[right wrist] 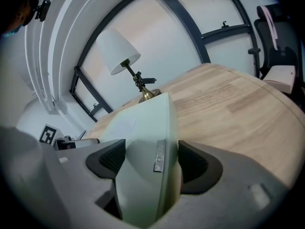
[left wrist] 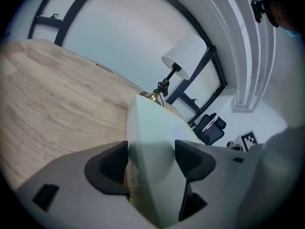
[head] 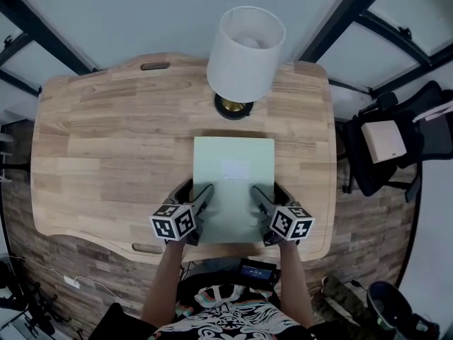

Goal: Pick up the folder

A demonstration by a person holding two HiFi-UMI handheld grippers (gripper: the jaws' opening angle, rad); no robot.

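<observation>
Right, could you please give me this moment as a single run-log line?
folder on table | left gripper open, folder's left edge between jaws | right gripper open, right edge between jaws

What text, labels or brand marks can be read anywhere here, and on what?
No text reads clearly.
Embossed tab on the pale green plastic folder: too blurred to read.
Printed strip on its other edge: too blurred.
Pale patch on its cover: too faint.
</observation>
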